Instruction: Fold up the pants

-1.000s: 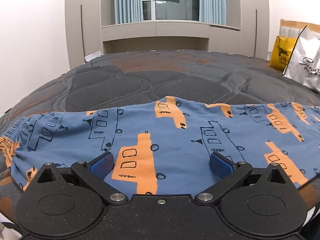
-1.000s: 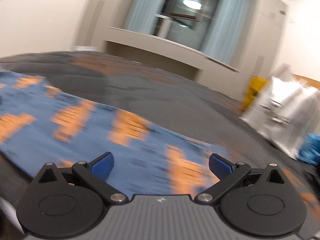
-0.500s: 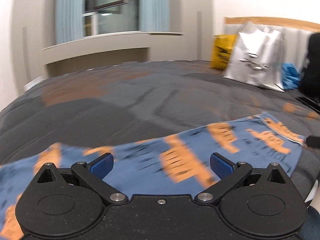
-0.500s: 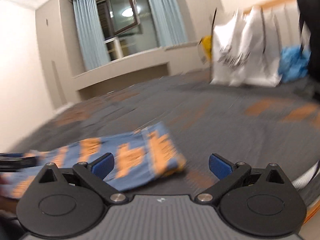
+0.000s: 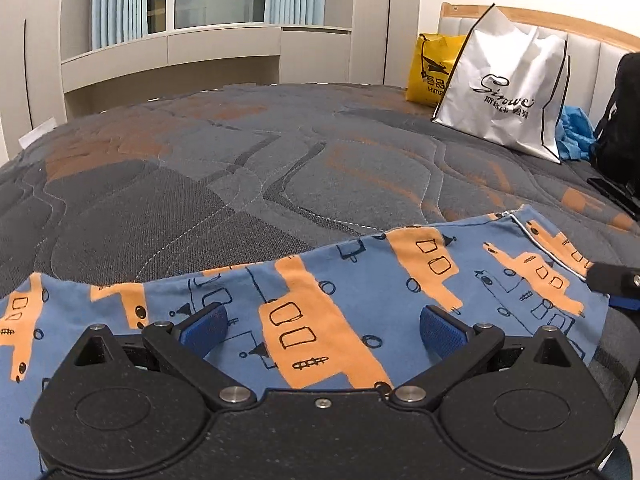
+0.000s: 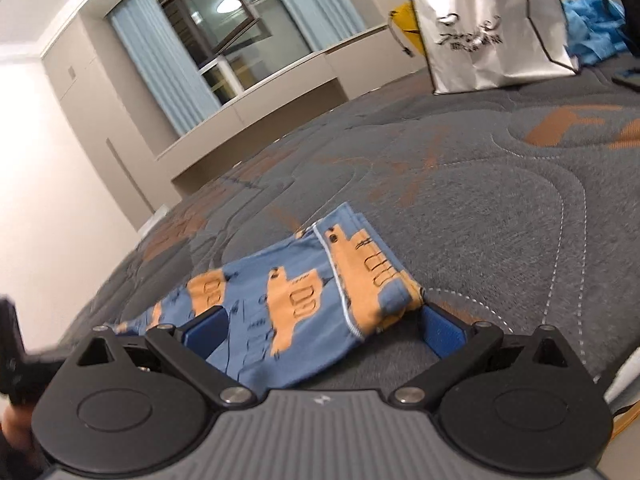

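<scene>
In the left wrist view, the blue cotton pants printed with orange trucks (image 5: 360,292) are being shown spread flat along the near edge of the dark grey quilted bed cover with orange patches (image 5: 280,168). The left gripper (image 5: 322,326) is being held low over the cloth, its jaws standing wide apart, with nothing clamped between the blue pads (image 5: 204,326). A leg hem with a white stitched line is lying toward the right end of the pants, and part of the right gripper (image 5: 616,284) is being seen at that end, at the frame's right edge. Farther back on the bed, a white shopping bag with black trim and lettering (image 5: 508,80) is standing near the padded headboard with a wooden rim (image 5: 592,52), with a yellow bag (image 5: 432,68) just behind it and crumpled blue plastic (image 5: 572,132) beside it.

In the right wrist view, the pants (image 6: 304,300) are being seen end-on, the hem lying closest to the camera. The right gripper (image 6: 322,330) is being held at that hem, jaws wide apart, the hem corner lying between them close to the right pad; nothing is being pinched. The white shopping bag (image 6: 488,28) is standing at the upper right.
</scene>
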Action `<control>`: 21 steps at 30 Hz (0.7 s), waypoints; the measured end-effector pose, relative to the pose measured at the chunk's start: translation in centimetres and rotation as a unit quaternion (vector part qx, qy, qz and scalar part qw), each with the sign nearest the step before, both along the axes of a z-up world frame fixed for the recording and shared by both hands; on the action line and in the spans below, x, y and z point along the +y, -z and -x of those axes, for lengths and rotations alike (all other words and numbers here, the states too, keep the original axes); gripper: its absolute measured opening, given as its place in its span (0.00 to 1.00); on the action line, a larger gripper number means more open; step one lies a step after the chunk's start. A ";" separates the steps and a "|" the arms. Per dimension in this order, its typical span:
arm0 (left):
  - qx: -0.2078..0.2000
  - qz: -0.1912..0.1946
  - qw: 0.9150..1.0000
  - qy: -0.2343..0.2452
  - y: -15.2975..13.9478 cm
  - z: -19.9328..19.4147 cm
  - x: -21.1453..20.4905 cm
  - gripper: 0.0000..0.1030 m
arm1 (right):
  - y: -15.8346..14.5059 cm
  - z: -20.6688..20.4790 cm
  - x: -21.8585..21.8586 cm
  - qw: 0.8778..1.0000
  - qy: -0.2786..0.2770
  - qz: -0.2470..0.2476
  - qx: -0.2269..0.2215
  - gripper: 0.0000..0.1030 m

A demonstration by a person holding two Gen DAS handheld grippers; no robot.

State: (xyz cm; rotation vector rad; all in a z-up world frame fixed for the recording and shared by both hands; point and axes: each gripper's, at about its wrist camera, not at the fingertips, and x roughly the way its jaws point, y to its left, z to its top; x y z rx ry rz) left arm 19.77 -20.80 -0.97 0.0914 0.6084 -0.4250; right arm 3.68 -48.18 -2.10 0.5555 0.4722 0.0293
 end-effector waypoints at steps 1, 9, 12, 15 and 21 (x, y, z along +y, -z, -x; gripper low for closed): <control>0.001 0.002 1.000 0.000 0.0 0.0 0.1 1.00 | 0.2 -0.3 -0.1 1.000 0.008 -0.008 -0.003 1.00; -0.002 0.064 0.998 0.012 -1.3 0.2 1.3 0.99 | 0.7 0.3 -0.2 0.995 0.099 -0.007 -0.020 0.54; -0.001 0.117 0.993 0.026 -2.4 0.1 1.7 0.99 | 0.5 0.0 0.8 0.993 0.110 0.038 -0.006 0.41; 0.012 0.175 0.983 0.048 -3.1 -0.1 1.9 0.99 | -0.3 0.2 2.4 0.989 0.113 0.094 -0.029 0.15; 0.098 0.308 0.938 0.122 -3.4 -2.0 1.7 0.99 | -2.3 1.2 8.8 0.953 0.061 0.280 -0.096 0.14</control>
